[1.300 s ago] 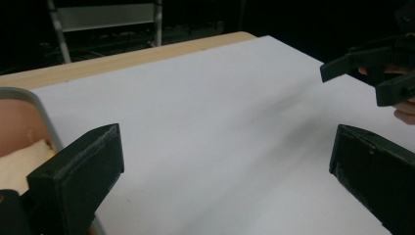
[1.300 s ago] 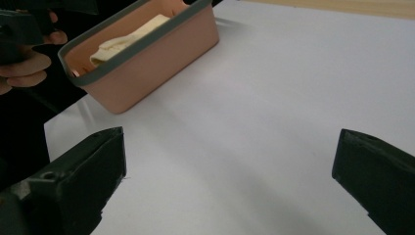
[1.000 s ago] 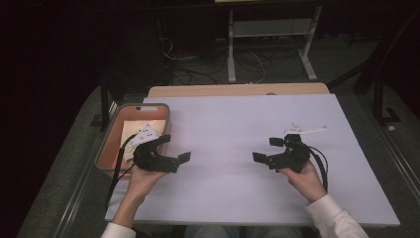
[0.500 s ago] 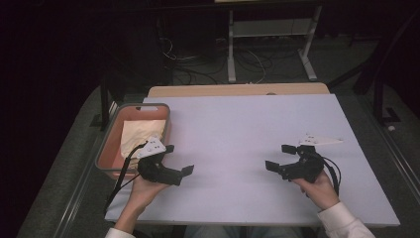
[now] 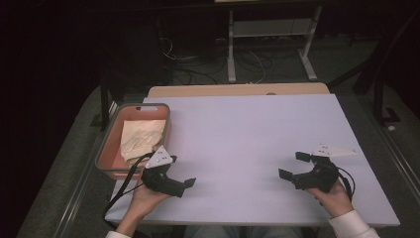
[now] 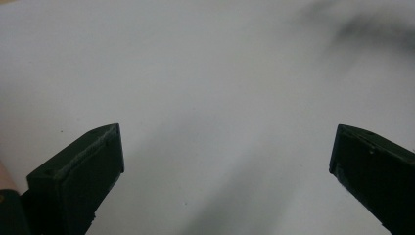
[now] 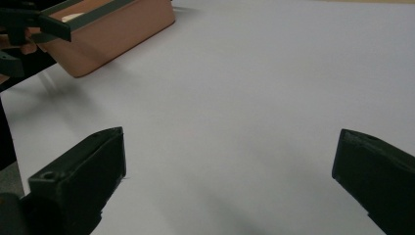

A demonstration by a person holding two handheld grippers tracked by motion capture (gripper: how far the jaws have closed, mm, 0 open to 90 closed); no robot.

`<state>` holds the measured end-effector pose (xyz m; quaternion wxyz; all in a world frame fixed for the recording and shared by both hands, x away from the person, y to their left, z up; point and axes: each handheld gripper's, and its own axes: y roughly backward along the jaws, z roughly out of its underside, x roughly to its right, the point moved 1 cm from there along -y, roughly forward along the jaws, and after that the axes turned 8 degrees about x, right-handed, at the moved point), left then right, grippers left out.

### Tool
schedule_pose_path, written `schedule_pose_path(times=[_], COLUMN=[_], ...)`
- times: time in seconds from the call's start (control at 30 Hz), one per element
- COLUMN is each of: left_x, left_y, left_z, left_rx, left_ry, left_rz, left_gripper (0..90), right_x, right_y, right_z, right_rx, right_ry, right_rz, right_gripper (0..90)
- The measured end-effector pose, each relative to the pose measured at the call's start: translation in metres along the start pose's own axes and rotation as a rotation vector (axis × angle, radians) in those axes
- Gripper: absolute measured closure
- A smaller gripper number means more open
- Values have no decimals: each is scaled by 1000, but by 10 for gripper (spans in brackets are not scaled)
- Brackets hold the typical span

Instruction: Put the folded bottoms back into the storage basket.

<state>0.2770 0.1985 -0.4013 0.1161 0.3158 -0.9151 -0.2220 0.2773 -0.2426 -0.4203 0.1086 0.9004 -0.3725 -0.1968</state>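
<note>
In the high view we see the cream cloth (image 5: 141, 140) lying inside the salmon bin (image 5: 106, 159) at the desk's (image 5: 247, 134) left edge, at about eleven o'clock from the left tool (image 5: 185, 184) and close behind it. The right tool (image 5: 294, 165) sits well apart, with the bin far off at its nine o'clock.

Both tools stand wide open and grip nothing; each hovers low over bare desk surface, though we cannot tell whether either touches it.

The left gripper view looks along the left tool (image 6: 225, 161) at plain white desk, with a dark blur at one o'clock. The right gripper view looks past the right tool (image 7: 227, 169) to the bin's outer wall (image 7: 117, 34) at eleven o'clock, with the other tool beside it.
</note>
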Motion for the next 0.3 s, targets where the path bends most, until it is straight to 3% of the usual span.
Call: schedule_pose_path(times=[0.3], left_x=[-1], left_y=[2], left_z=[2], left_rx=[8], left_ry=[10], left_rz=[-2], left_gripper=[0], right_x=[9], right_y=[12], right_z=[12], right_rx=[-29], right_ry=[-8], right_rz=[17], right_gripper=[0])
